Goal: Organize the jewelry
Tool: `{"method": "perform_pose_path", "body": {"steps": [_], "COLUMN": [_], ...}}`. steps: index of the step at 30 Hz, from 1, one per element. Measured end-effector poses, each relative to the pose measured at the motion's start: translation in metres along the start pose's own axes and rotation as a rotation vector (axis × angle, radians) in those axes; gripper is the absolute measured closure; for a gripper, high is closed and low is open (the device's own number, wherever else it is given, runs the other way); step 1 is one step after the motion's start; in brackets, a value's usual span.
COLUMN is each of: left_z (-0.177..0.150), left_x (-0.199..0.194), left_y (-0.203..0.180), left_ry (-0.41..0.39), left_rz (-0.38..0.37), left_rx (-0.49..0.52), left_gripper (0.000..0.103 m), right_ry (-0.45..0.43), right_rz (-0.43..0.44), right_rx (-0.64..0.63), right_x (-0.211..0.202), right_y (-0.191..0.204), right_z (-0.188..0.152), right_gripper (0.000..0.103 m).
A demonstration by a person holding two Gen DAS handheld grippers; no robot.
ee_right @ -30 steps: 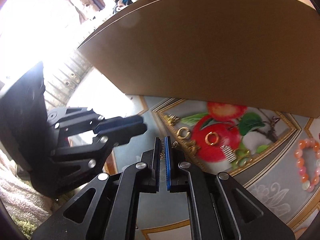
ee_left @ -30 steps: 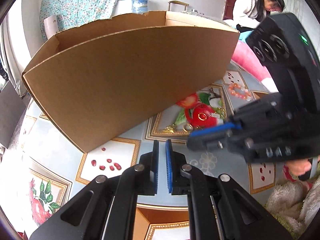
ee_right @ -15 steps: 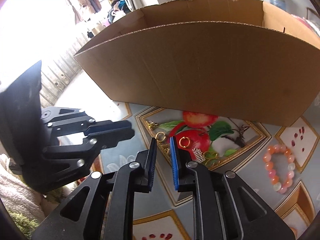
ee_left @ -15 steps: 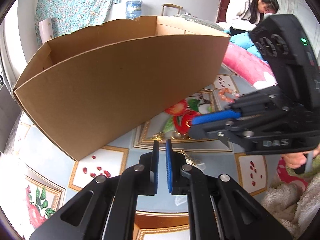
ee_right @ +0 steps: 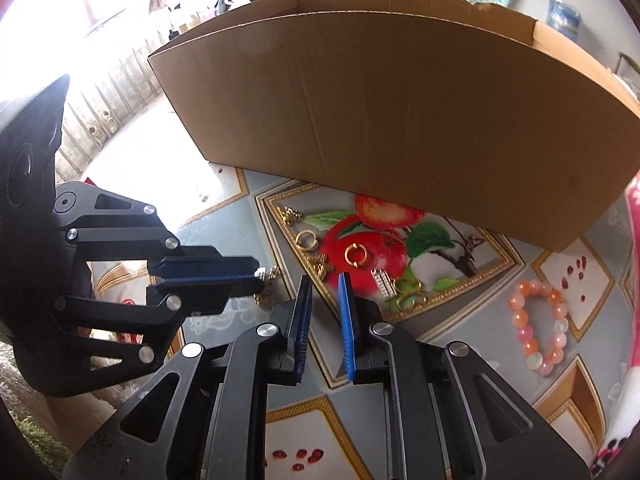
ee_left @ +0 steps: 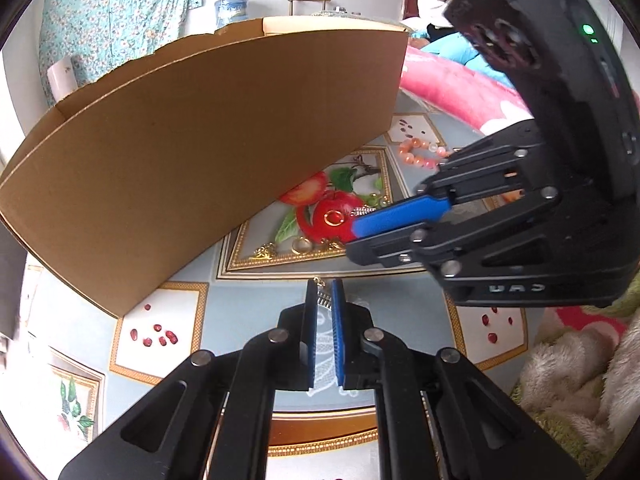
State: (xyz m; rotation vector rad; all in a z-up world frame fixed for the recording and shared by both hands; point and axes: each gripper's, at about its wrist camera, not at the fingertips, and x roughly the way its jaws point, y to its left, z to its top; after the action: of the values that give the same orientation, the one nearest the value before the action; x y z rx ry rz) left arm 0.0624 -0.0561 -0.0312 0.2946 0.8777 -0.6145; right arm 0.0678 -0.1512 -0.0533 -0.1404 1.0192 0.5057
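Pinching a small gold chain piece (ee_left: 319, 282), left tool (ee_left: 322, 292); right tool (ee_right: 322, 280) narrowly parted, empty.

A cardboard box (ee_right: 400, 112) stands at the back of the desk (ee_right: 224, 216). Rings (ee_right: 356, 255) lie before it. A bead bracelet (ee_right: 540, 326) lies to their right.

right claw (ee_right: 325, 316) parted, earring (ee_left: 322, 298) apparently handed left

Two matte-black handheld grippers, left (ee_left: 323, 292) and right (ee_right: 323, 286), each carry ribbed blue finger pads (ee_left: 338, 332), slotted linkage arms and round silver pivot screws; a green indicator light (ee_left: 588, 29) glows on the right unit's rounded camera housing.
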Motion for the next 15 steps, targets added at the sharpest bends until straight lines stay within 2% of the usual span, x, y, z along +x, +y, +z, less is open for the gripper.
{"method": "perform_pose_path", "body": {"steps": [4,11,15], "left_z": [-0.001,-0.004,0.000], "left_x": [0.002,-0.001,-0.006], "left_y": [0.003,0.018,0.021], "left_ry": [0.029,0.050,0.006], "left_rz": [0.054,0.129,0.072], "left_rx": [-0.006,-0.068,-0.100], "left_gripper": [0.095,0.095,0.095], "right_ry": [-0.016,-0.055,-0.074], "right_rz": [0.015,0.038,0.055], "right_rx": [0.041,0.074,0.086], "right_x": [-0.016,-0.032,-0.035], "right_y": [-0.006,-0.014,-0.015], "right_z": [-0.012,-0.012,-0.010], "right_gripper": [0.089,0.089,0.087]}}
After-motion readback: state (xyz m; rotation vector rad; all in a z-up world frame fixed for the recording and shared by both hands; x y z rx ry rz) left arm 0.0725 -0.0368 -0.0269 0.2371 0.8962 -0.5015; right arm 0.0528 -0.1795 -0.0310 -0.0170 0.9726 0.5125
